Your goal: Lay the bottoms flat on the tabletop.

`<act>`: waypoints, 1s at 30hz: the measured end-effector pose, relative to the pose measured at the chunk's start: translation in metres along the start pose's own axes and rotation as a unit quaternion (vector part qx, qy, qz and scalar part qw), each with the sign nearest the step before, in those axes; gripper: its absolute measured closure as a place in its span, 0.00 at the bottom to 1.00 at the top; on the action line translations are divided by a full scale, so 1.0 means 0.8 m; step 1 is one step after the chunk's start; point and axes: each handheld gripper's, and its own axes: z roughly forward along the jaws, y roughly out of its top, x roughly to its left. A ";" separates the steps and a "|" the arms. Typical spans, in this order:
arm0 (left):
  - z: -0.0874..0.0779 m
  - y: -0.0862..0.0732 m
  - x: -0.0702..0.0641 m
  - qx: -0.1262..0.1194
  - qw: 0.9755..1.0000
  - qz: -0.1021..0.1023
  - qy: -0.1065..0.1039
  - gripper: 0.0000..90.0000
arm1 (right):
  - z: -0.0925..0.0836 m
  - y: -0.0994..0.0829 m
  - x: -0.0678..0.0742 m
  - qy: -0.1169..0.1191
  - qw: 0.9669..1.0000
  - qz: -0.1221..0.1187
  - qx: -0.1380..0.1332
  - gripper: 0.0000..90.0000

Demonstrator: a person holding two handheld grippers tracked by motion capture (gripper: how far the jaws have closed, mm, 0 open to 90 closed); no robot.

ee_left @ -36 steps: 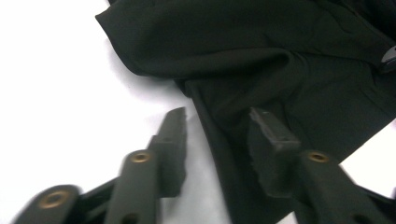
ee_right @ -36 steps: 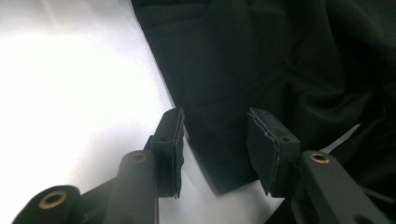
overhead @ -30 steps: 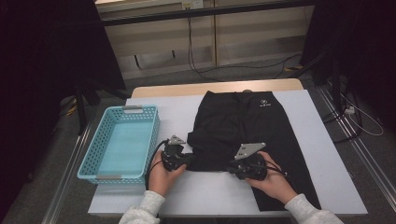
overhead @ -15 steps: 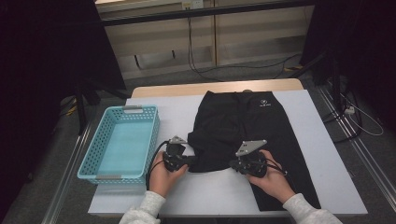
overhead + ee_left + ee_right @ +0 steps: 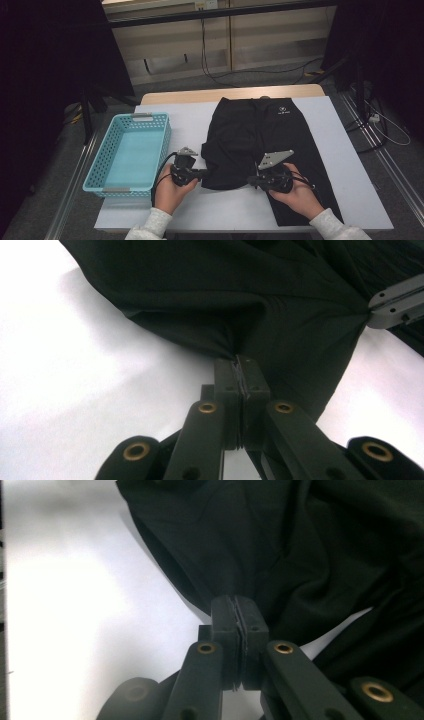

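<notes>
A black garment with a small white logo at its far end lies spread on the white table. Its left leg ends short, in a bunched near edge. My left gripper points right and is shut on that edge's left corner; in the left gripper view the closed jaws pinch a fold of black cloth. My right gripper points left and is shut on the same edge farther right; its own view shows the jaws clamped on dark fabric.
A light blue plastic basket stands on the table's left side, close to my left hand. Bare table lies along the front edge and to the garment's right. The other gripper's grey plate shows at the left gripper view's upper right.
</notes>
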 end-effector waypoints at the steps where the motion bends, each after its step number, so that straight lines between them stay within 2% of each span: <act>1: -0.001 -0.001 0.000 0.001 1.000 0.000 0.000 0.99 | -0.001 0.000 0.003 0.003 1.000 -0.001 0.000 0.99; 11: -0.018 -0.020 0.001 0.006 1.000 -0.015 -0.001 0.99 | -0.003 -0.001 0.025 0.031 0.999 -0.018 0.010 0.99; 19: -0.019 -0.023 0.002 0.006 1.000 -0.018 -0.003 0.99 | -0.002 -0.003 0.043 0.052 0.998 -0.031 0.018 0.99; 30: -0.020 -0.021 0.004 -0.001 1.000 -0.021 -0.003 0.98 | -0.002 -0.002 0.040 0.062 0.998 -0.026 0.013 0.99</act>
